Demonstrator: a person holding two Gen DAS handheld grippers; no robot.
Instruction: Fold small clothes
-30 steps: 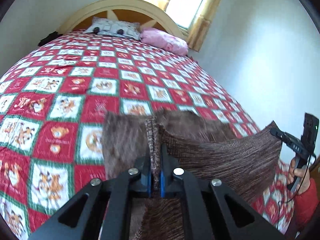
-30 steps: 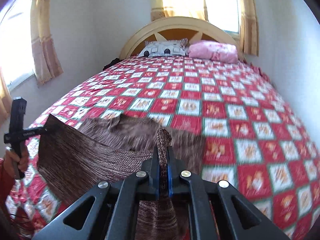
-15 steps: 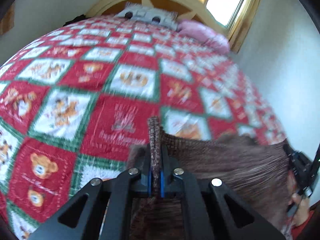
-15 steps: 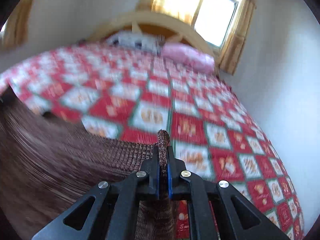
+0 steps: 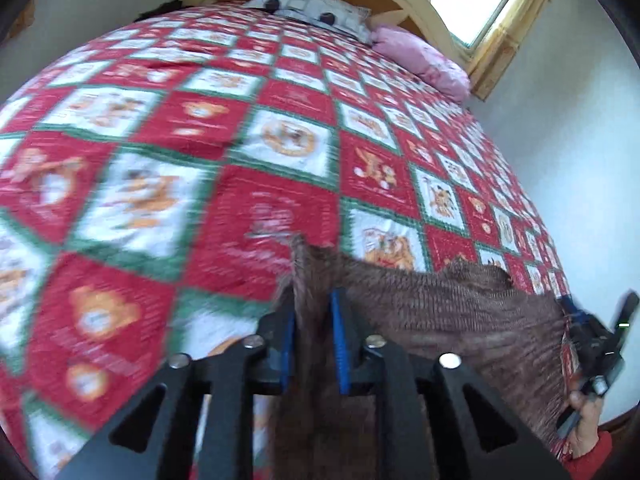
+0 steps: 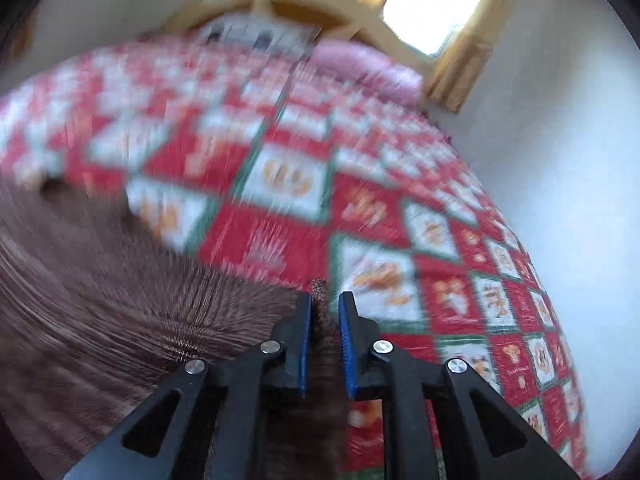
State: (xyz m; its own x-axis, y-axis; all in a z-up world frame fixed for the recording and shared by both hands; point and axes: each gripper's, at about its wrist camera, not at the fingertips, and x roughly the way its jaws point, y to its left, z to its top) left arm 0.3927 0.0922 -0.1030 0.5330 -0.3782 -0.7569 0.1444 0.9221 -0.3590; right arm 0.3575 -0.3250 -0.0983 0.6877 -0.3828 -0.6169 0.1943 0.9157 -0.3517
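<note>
A brown knitted garment (image 5: 448, 312) hangs between my two grippers over the bed. In the left wrist view my left gripper (image 5: 312, 312) has its jaws slightly parted, with the garment's corner between the blue pads. The right gripper (image 5: 592, 336) shows at the far right at the garment's other corner. In the right wrist view my right gripper (image 6: 325, 312) also has its jaws slightly parted, with a thin edge of the garment (image 6: 120, 320) between them. The cloth spreads blurred to the left.
The bed carries a red, white and green patchwork quilt (image 5: 280, 140). A grey pillow (image 5: 316, 4) and a pink pillow (image 5: 424, 60) lie by the headboard. A white wall (image 5: 568, 120) runs along the bed's right side.
Both grippers' jaws have parted slightly from fully shut. Both cameras moved forward over the quilt, and the garment has dropped lower in both views.
</note>
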